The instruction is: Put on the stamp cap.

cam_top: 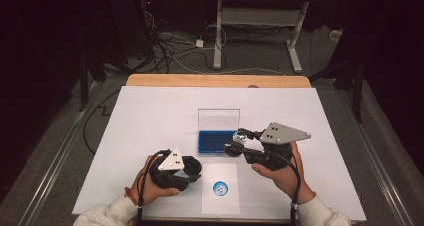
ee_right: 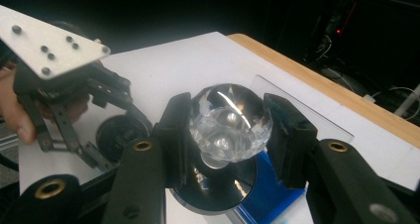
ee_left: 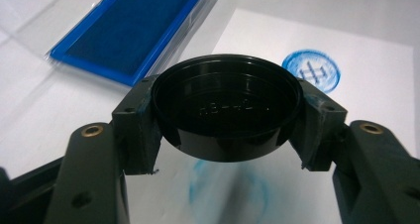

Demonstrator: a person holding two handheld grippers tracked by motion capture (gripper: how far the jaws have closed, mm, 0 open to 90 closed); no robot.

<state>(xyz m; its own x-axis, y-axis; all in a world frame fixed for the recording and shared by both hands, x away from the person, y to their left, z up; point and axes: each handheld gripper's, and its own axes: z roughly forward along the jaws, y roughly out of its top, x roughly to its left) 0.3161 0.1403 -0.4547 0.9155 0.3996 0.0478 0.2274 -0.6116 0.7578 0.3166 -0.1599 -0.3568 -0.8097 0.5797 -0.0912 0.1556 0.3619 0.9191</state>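
Two grippers busy: left gripper clamping black cap, right gripper pinching crystal-knobbed stamp over blue ink pad; stamped mark sharp from left gripper view.

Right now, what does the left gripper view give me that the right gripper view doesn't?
Left gripper view alone: the black round cap clamped between the left gripper's jaws, and the blue stamped circle on the paper sheet, with a fainter blue smear nearer the camera.

Right gripper view alone: the right gripper shut on the clear faceted knob of the stamp, above its round black base, and the table's wooden edge.

Both: the blue ink pad in its clear case.
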